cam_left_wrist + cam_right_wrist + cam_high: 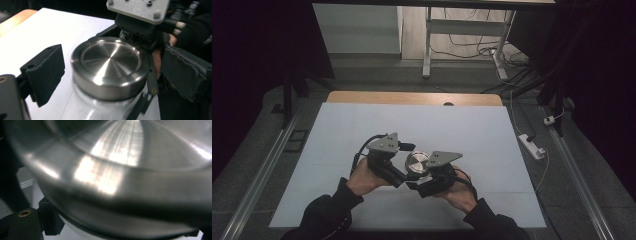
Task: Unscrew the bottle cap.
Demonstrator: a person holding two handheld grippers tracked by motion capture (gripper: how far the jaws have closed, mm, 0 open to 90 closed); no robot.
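A clear jar with a round brushed-steel lid (418, 162) (110, 63) (125, 170) is held between both grippers over the white table (362, 130). My left gripper (404, 163) (115, 73) is open, its padded fingers (45, 75) standing apart on either side of the lid without touching it. My right gripper (424, 176) (112, 228) comes from the opposite side. Its thin black jaws run along the jar just under the lid and appear shut on it. The jar's body is mostly hidden.
The white sheet covers a wooden table whose far edge (412, 97) shows. A power strip (532, 146) and cables lie on the floor to the right. A desk frame (427, 45) stands beyond the table.
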